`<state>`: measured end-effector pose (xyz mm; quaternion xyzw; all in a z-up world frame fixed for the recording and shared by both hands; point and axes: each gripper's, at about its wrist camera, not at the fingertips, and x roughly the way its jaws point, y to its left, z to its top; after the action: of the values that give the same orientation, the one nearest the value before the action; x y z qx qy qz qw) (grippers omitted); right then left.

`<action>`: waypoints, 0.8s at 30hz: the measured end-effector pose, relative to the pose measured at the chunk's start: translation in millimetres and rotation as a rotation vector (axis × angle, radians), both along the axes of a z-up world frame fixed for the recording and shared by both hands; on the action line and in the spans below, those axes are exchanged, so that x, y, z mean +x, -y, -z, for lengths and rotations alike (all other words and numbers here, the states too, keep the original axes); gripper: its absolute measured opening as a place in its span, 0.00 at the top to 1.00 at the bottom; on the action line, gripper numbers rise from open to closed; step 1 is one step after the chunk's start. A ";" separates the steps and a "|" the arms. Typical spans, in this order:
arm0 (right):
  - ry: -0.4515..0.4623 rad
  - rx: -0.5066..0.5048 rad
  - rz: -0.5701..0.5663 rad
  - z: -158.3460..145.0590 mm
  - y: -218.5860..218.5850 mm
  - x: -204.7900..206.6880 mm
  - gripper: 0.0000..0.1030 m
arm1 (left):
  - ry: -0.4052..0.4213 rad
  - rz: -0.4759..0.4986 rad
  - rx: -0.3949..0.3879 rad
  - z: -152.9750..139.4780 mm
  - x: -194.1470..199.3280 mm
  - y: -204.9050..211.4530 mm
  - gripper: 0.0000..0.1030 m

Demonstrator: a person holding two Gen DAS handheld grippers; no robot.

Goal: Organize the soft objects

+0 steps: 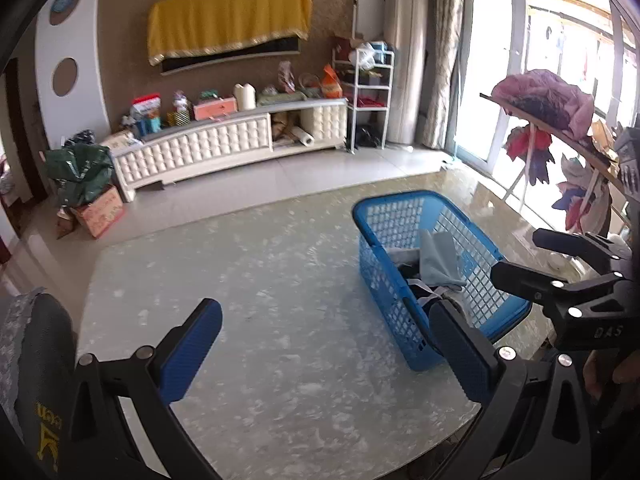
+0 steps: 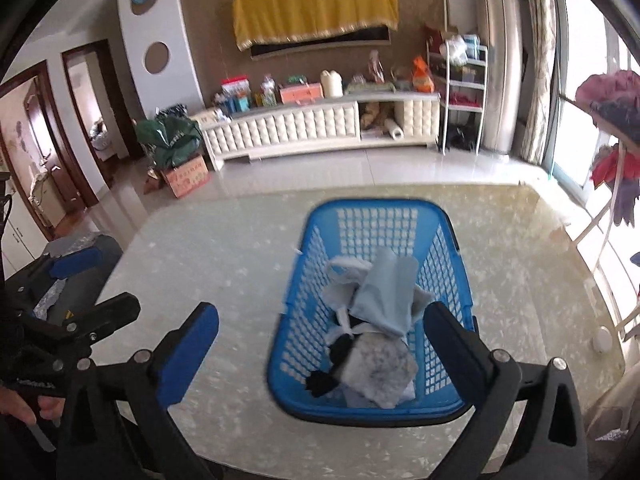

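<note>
Soft cloths [image 2: 376, 312] piled inside blue basket [image 2: 376, 408] on marble table [image 2: 224, 248], gathered there to tidy. Right gripper [image 2: 320, 344] spread wide, empty, above basket. Left gripper [image 1: 328, 344] likewise wide, gripping nothing, over bare tabletop beside basket.

**A lived-in home sitting room**

Against the far wall stands a padded white TV cabinet [image 2: 304, 128] cluttered with boxes and bottles, under a yellow-draped screen [image 2: 316, 8]. Curtains [image 2: 536, 60] frame big windows at right; wooden doorways [image 2: 92, 112] open at left.
</note>
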<state>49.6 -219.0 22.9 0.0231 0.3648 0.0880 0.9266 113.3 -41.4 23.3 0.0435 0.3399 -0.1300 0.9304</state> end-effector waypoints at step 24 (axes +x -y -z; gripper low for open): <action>0.143 -0.054 -0.163 -12.2 -78.8 -21.3 0.00 | 0.136 -0.138 -0.072 -32.6 -78.6 -69.4 0.00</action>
<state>28.3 -140.2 35.1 -0.0378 0.3007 0.1548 0.9403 34.7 28.0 55.9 -0.0046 0.2732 -0.0742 0.9591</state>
